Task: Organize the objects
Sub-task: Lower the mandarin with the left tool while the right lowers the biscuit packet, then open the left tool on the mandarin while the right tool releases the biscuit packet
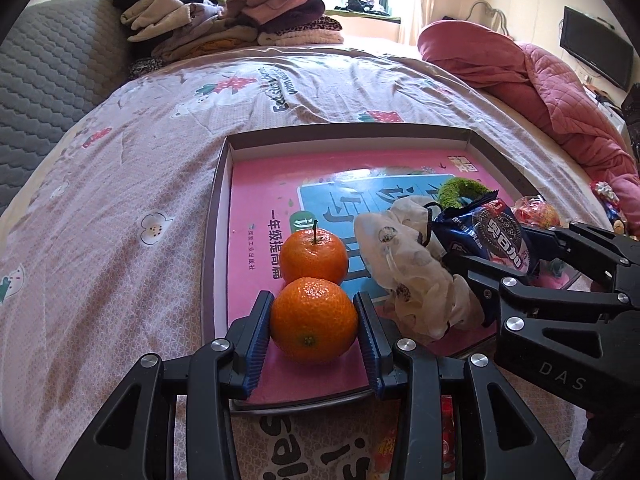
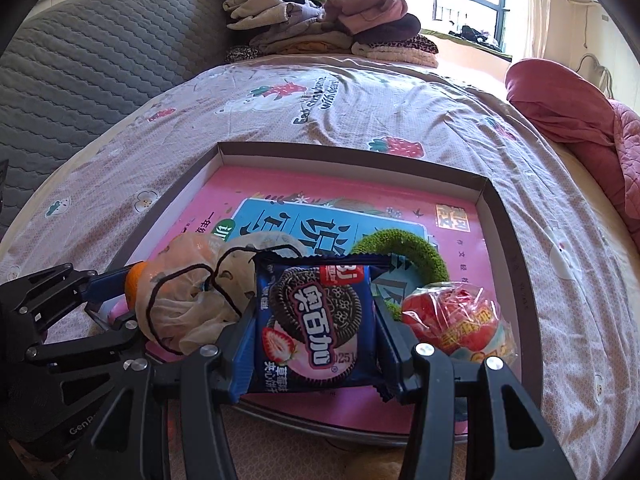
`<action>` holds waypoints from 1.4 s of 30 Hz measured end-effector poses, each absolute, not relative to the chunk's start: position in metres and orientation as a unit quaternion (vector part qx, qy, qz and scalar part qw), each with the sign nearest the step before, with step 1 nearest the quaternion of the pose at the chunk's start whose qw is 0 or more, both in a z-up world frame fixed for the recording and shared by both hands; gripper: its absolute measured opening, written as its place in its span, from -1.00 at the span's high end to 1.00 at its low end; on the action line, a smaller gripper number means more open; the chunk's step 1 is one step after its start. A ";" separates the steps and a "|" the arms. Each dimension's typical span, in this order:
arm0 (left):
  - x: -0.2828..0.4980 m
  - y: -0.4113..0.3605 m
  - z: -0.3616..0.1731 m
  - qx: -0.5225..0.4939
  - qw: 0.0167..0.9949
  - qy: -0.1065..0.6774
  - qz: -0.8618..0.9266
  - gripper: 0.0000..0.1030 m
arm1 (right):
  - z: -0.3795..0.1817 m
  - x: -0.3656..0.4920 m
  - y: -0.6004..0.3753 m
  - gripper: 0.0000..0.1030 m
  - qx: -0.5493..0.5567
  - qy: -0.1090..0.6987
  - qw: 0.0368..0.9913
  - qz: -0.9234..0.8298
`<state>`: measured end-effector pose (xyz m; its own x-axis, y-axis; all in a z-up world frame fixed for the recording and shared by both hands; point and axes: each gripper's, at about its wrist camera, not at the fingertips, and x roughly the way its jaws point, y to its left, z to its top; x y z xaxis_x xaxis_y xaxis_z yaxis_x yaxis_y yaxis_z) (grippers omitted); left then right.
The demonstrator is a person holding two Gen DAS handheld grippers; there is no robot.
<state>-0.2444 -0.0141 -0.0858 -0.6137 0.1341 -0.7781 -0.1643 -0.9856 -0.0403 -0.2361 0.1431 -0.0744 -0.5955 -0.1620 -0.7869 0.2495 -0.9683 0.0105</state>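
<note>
The left gripper (image 1: 314,326) has its jaws clamped on a mandarin (image 1: 313,320) near the front edge of the tray (image 1: 218,216), which lies on the bed. The fruit is round, firm but easy to bruise, so a grip at its widest part looks right. The right gripper (image 2: 316,336) squeezes a cookie packet (image 2: 316,320) by its sides; it looks light, crinkly, and its contents brittle.

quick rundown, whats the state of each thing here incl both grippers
left gripper: shut on a round orange tangerine
right gripper: shut on an upright blue cookie packet, sealed
second stemmed tangerine: loose in the shallow cardboard box
cream fabric scrunchie: crumpled in box
green fuzzy ring: lying flat
red wrapped candy: wrapped
</note>
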 end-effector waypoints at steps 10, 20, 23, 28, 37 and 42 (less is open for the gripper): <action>-0.244 -0.015 -0.088 -0.432 0.084 0.018 0.898 0.19 | -0.080 -0.237 0.144 -0.01 0.438 0.047 0.111 -0.891; -0.245 -0.016 -0.088 -0.434 0.084 0.013 0.897 0.18 | -0.080 -0.237 0.147 -0.01 0.441 0.042 0.103 -0.890; -0.245 -0.016 -0.087 -0.434 0.083 0.014 0.897 0.18 | -0.080 -0.237 0.148 -0.02 0.442 0.041 0.103 -0.890; -0.244 -0.016 -0.087 -0.433 0.081 0.014 0.897 0.15 | -0.079 -0.236 0.145 -0.02 0.442 0.055 0.098 -0.890; -0.240 -0.017 -0.076 -0.426 0.075 0.013 0.901 -0.10 | -0.067 -0.231 0.145 -0.04 0.433 0.062 0.092 -0.894; -0.238 -0.017 -0.073 -0.429 0.076 0.008 0.900 -0.28 | -0.059 -0.228 0.146 -0.05 0.430 0.063 0.093 -0.896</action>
